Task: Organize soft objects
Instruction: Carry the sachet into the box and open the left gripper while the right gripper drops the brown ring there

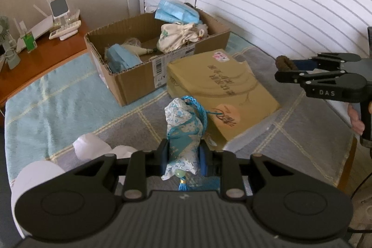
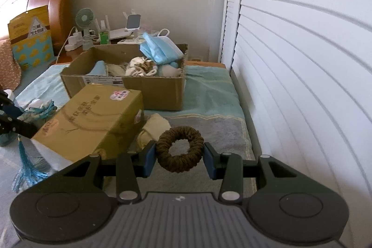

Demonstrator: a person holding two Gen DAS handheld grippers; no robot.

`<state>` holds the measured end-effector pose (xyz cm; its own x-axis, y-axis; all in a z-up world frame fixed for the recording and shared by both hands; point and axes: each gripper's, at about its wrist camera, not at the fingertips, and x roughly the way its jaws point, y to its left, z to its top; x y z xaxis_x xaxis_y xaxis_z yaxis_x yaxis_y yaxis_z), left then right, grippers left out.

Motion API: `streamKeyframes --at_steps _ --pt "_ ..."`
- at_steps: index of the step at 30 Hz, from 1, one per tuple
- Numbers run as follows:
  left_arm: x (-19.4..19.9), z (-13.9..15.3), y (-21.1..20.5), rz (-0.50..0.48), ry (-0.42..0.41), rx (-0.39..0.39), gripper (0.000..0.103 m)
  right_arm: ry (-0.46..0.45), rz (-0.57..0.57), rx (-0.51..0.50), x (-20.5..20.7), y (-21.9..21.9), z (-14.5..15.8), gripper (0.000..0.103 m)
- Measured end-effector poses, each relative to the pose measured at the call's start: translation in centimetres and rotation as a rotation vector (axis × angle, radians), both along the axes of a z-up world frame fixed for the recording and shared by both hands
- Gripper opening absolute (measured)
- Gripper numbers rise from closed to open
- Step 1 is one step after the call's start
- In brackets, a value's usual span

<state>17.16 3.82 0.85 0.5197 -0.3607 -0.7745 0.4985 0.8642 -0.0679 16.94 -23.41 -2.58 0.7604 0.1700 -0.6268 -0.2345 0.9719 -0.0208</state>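
In the left wrist view, the left gripper is angled down over the bed, its jaws clamped on a brocade sachet, a soft blue-and-white pouch with a braided cord and a tassel. Beyond it, the corrugated cardboard box is seen, holding face masks.

In the right wrist view, the right gripper is tilted down, its blue pads pressed on a fuzzy brown hair scrunchie, ring-shaped, above the checked blanket.
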Motion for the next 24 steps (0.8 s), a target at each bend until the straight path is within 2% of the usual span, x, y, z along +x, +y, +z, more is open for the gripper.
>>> streamKeyframes --at_steps 9,14,19,24 --pt "-2.5 1.3 -0.5 -0.038 -0.018 0.014 0.025 -0.005 0.025 -0.002 -1.7 0.6 0.9 0.048" --pt "-2.9 3.2 -0.7 -0.058 -0.046 0.018 0.025 -0.014 0.039 0.005 -2.5 0.6 1.4 0.048" --pt "-1.8 6.5 -1.2 -0.072 -0.112 0.022 0.025 -0.023 0.051 0.01 -3.2 0.7 1.7 0.048" --pt "1.7 9.6 -2.4 -0.063 -0.194 0.039 0.025 -0.024 0.061 0.018 -3.4 0.6 1.8 0.048"
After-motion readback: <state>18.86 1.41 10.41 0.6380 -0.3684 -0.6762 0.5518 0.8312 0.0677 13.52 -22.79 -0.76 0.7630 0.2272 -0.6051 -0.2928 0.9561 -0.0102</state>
